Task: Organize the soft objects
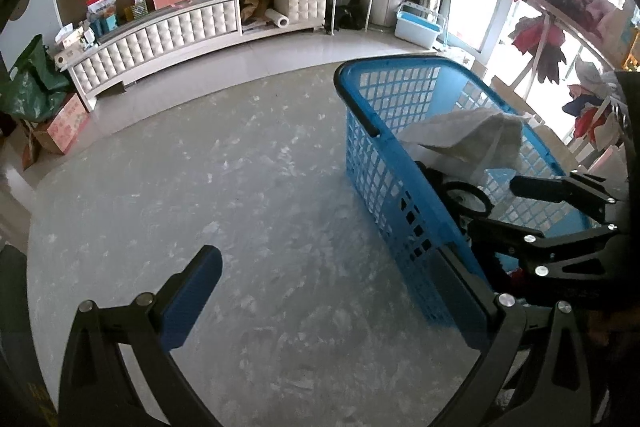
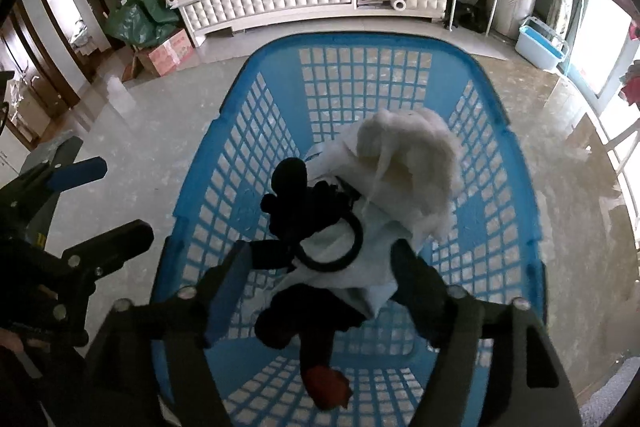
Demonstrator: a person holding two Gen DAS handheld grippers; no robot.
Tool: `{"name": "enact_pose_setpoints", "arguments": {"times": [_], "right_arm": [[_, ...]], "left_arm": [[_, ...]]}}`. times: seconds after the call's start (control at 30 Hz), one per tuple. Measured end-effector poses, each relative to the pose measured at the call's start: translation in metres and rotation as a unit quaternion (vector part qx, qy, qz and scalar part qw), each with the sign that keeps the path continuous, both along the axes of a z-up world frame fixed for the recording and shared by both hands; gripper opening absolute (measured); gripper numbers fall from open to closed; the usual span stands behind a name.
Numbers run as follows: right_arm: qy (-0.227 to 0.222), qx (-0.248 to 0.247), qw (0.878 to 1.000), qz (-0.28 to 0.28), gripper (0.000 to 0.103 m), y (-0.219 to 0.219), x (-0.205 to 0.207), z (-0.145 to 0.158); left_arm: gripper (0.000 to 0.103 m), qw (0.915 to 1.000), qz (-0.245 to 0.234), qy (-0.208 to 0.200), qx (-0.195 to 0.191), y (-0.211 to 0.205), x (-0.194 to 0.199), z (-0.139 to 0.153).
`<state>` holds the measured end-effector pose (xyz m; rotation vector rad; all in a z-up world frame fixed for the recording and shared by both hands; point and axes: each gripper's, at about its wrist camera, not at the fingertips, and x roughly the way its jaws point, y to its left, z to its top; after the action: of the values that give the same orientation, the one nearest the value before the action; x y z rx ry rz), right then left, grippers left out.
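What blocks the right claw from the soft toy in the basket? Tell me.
Nothing visible does. The right claw is open directly over the blue laundry basket, and the black and white soft toy lies between its fingers, beside a white cloth. The left claw is open outside the basket.

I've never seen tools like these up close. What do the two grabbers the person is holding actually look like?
Both are black frames with bright silver bolt heads at the joints. The left gripper has two long angular fingers whose inner faces carry ribbed blue pads. The right gripper is the same build: dark arms that end in broad, flat jaws. No cables, sleeves or lettering show clearly.
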<state>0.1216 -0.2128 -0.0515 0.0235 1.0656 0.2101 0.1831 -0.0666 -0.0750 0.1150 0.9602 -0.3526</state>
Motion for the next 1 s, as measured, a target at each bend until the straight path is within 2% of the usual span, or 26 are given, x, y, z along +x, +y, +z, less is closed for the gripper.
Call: {"name": "enact_pose_setpoints", "arguments": {"times": [0.17, 0.23, 0.33, 0.43, 0.6, 0.83, 1.0], "right_arm": [[-0.031, 0.005, 0.999, 0.010, 0.083, 0.001, -0.019, 0.022], [-0.048, 0.012, 0.999, 0.011, 0.097, 0.002, -0.027, 0.033], [-0.081, 0.005, 0.997, 0.010, 0.103, 0.006, -0.045, 0.052], [-0.120, -0.014, 0.993, 0.010, 0.103, 0.011, -0.065, 0.069], [-0.162, 0.000, 0.987, 0.019, 0.103, 0.024, -0.093, 0.095], [-0.200, 0.016, 0.979, 0.029, 0.103, 0.042, -0.125, 0.111], [-0.214, 0.006, 0.976, 0.037, 0.103, 0.054, -0.141, 0.113]], "left_arm": [[0.103, 0.9997, 0.011, -0.021, -0.003, 0.008, -0.018, 0.015], [0.103, 0.9988, 0.023, -0.042, -0.005, 0.013, -0.032, 0.027], [0.103, 0.9967, 0.041, -0.070, -0.006, 0.021, -0.053, 0.045], [0.103, 0.9927, 0.057, -0.106, -0.014, 0.031, -0.080, 0.067], [0.103, 0.9834, 0.074, -0.164, -0.019, 0.045, -0.129, 0.096], [0.103, 0.9739, 0.106, -0.192, -0.059, 0.065, -0.174, 0.117], [0.103, 0.9671, 0.125, -0.219, -0.035, 0.069, -0.195, 0.125]]}}
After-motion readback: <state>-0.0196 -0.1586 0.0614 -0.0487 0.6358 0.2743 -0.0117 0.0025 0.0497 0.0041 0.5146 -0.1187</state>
